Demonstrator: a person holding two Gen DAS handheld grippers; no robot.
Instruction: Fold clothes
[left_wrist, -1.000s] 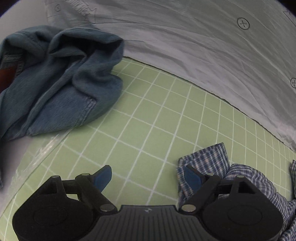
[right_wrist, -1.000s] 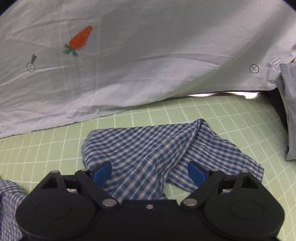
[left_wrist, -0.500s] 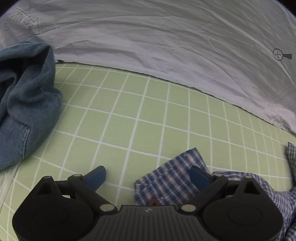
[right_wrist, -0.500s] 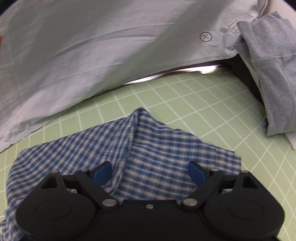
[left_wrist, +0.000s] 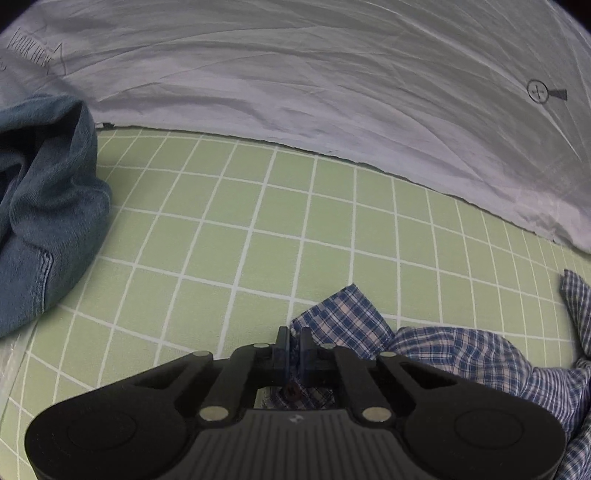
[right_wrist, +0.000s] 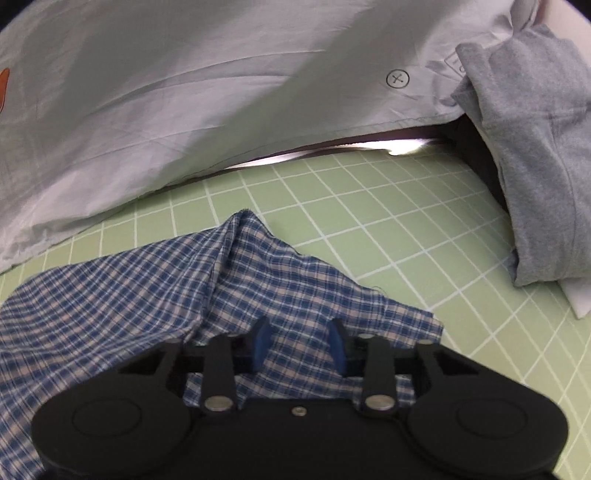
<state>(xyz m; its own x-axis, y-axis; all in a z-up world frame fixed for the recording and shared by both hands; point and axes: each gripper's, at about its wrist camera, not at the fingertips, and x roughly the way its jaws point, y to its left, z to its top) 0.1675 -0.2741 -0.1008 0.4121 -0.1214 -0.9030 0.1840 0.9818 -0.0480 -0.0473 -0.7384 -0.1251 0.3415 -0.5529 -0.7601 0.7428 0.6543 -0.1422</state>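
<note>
Fingers of the left gripper (left_wrist: 294, 341) are pressed together, pinching a corner of the plaid shirt (left_wrist: 458, 354) on the green grid mat (left_wrist: 258, 221). Right gripper (right_wrist: 299, 343) sits half-spread over the shirt's (right_wrist: 147, 280) near-right edge. Denim garment (left_wrist: 40, 206) lies far left, grey garment (right_wrist: 532, 147) far right, white sheet (right_wrist: 184, 92) beyond.

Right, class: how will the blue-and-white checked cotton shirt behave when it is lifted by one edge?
The blue-and-white checked cotton shirt already lies in soft ridges, so it will probably droop. It looks thin, so likely light. The left gripper pinches only an edge, so the rest may trail.
</note>
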